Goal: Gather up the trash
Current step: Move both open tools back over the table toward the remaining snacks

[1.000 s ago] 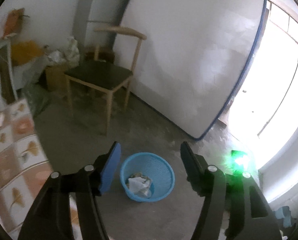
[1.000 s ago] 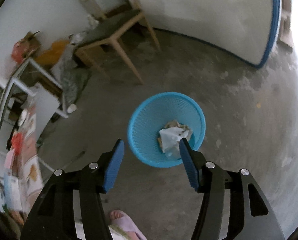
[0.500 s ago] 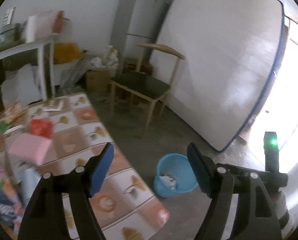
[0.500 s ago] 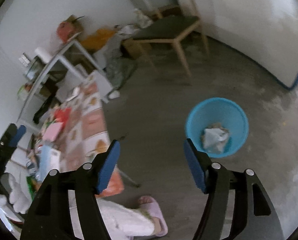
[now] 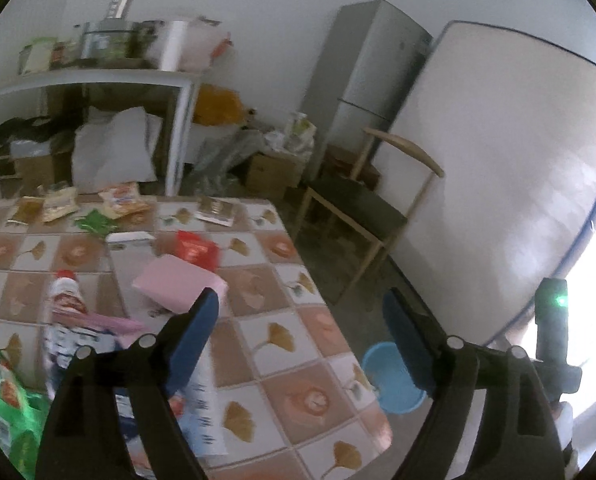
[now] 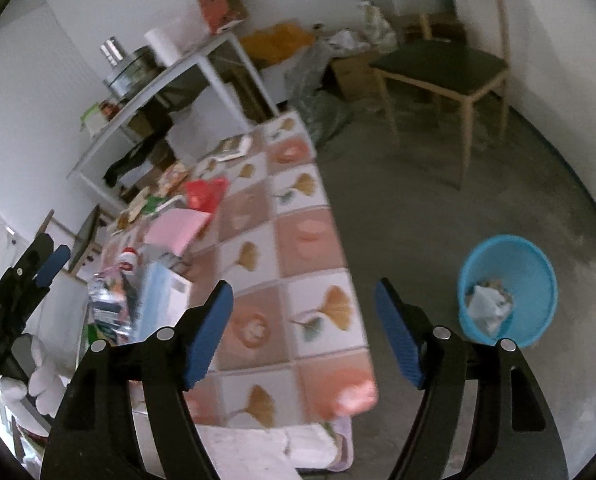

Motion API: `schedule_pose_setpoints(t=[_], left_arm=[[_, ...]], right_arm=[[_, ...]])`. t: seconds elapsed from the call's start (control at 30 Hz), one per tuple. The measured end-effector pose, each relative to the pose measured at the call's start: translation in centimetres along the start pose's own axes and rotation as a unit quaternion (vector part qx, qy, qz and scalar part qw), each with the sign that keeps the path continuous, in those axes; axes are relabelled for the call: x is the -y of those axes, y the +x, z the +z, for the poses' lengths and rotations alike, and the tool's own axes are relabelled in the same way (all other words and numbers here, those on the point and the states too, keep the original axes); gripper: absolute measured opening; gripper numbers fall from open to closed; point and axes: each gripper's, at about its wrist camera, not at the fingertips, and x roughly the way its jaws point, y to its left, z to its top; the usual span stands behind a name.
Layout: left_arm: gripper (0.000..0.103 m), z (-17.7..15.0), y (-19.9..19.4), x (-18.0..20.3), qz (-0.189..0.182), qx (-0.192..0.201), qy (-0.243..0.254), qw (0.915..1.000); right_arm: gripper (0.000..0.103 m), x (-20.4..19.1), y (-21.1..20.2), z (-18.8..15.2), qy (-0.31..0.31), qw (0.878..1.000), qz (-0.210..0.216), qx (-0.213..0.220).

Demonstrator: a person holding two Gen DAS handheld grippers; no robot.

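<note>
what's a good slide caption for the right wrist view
Open right gripper over the cluttered table, blue bin on the floor.

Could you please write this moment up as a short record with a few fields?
left gripper: open, empty, over the table
right gripper: open, empty, over the table's edge
table: tiled cloth, littered with packets
pink box: on the table, beside a red packet
bin: blue, on the floor, crumpled paper inside
chair: beyond the table
</note>
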Motion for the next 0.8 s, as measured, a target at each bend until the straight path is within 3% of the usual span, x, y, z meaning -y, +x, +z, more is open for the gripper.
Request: schedule_pose_setpoints(t=[0.57, 0.8], left_arm=[[0.083, 3.3, -1.3, -7.3, 0.019, 0.011, -0.066, 0.9976], [0.083, 5.1, -0.7, -10.3, 0.005, -0.026, -0.089, 0.9956]], right_arm=[[0.07, -7.8, 4.5, 3.7, -0.045, 0.998, 0.025, -0.027], [0.07, -8.3, 6.1, 4.4, -0.028, 0.998, 0.05, -0.03]])
